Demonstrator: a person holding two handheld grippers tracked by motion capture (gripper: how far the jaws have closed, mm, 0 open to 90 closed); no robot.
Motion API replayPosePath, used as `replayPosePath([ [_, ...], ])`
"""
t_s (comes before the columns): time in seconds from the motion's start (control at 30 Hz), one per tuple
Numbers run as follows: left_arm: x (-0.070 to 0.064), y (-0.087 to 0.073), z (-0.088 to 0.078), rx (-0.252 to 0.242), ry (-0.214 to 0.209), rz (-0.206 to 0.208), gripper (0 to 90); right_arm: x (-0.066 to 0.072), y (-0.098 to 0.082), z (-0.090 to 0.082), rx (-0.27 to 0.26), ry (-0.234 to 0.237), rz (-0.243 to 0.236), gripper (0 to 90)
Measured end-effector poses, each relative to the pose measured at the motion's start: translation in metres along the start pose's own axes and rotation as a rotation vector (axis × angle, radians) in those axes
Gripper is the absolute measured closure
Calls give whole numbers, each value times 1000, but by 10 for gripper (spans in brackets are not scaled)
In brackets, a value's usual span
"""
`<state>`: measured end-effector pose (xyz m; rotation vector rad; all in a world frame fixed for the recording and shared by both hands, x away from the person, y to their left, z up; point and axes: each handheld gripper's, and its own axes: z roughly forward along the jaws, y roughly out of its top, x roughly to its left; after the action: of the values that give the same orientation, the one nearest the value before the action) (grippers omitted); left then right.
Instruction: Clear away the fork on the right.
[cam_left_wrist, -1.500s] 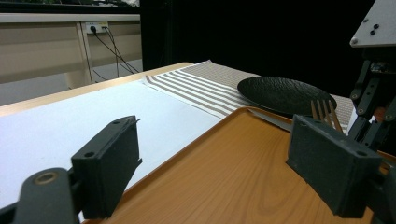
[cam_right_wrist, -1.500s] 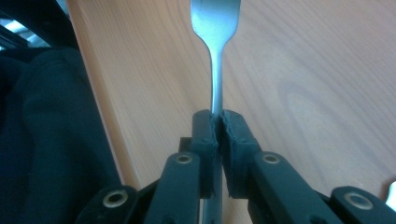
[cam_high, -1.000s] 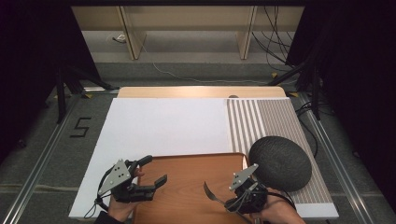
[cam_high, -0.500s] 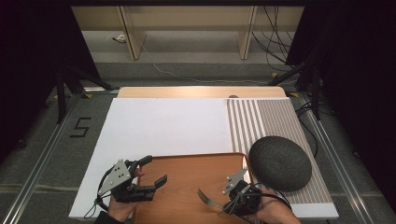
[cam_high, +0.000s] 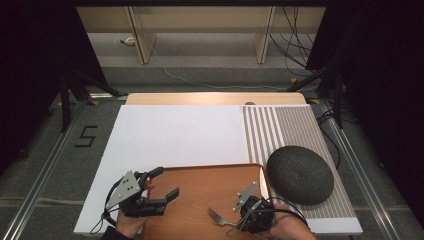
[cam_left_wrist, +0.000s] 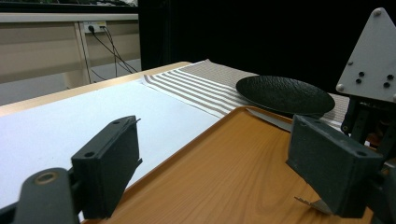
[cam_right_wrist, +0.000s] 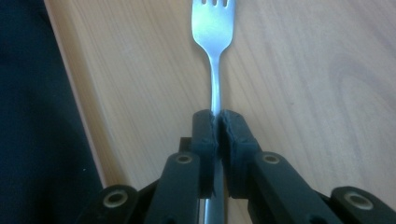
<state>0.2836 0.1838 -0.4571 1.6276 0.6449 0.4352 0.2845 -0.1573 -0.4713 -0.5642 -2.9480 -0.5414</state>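
1. currently, the fork is held by the right gripper near the front edge of the wooden tray, as seen in the high view.
2. the fingers of the right gripper are clamped together on the handle of the fork, as seen in the right gripper view; the pads are pressed against the handle from both sides.
3. the tines of the fork are pointed away from the right gripper, over the tray's wood surface. whether the tines are in contact with the tray cannot be told.
4. the left gripper is held at the left edge of the tray, with its fingers set wide apart. nothing is located between them.
5. in the left gripper view, one finger is seen over the white sheet and the other over the tray.
6. the tray is placed at the front of the counter, partly over the white sheet.
7. a striped placemat is laid along the right side of the counter, just beside the white sheet.
8. a dark round plate is placed on the placemat, just beside the right rim of the tray.
9. the grey three-cornered plate of the right gripper is seen at the right edge of the left gripper view, close to the plate.
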Motion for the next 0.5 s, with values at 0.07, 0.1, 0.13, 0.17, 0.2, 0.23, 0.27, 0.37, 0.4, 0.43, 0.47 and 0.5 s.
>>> replayPosePath([
  [0.07, 0, 0, 0, 2, -2, 2, 167, 0, 0, 1, -4, 6, 5, 849],
  [0.1, 0, 0, 0, 3, -3, 4, 167, -1, -1, 1, -6, 4, 4, 848],
  [0.13, 0, 0, 0, 4, -3, 4, 167, -1, -1, 1, -6, 2, 6, 847],
  [0.17, 0, 0, 1, 4, -3, 4, 167, -1, -1, 1, -6, 1, 8, 842],
  [0.2, 0, 0, 1, 4, -4, 4, 167, -1, -1, 1, -6, -1, 7, 838],
  [0.23, 0, 0, 0, 4, -5, 4, 167, 0, -1, 1, 1, -8, -4, 812],
  [0.27, 0, 0, 0, 4, -5, 4, 167, 2, 0, 0, 0, -19, 1, 737],
  [0.37, 0, 0, 1, 5, -4, 4, 167, 3, 2, -3, -30, -26, 8, 648],
  [0.4, -1, 0, 0, 5, -4, 6, 167, 4, 2, -4, -46, -25, 12, 610],
  [0.43, -1, 0, 1, 5, -4, 6, 167, 5, 2, -5, -71, -16, 2, 558],
  [0.47, -1, 0, 1, 6, -4, 5, 167, 4, 2, -5, -80, -12, -4, 531],
  [0.5, -1, 0, 1, 6, -4, 4, 167, 5, 2, -4, -90, -8, 7, 491],
])
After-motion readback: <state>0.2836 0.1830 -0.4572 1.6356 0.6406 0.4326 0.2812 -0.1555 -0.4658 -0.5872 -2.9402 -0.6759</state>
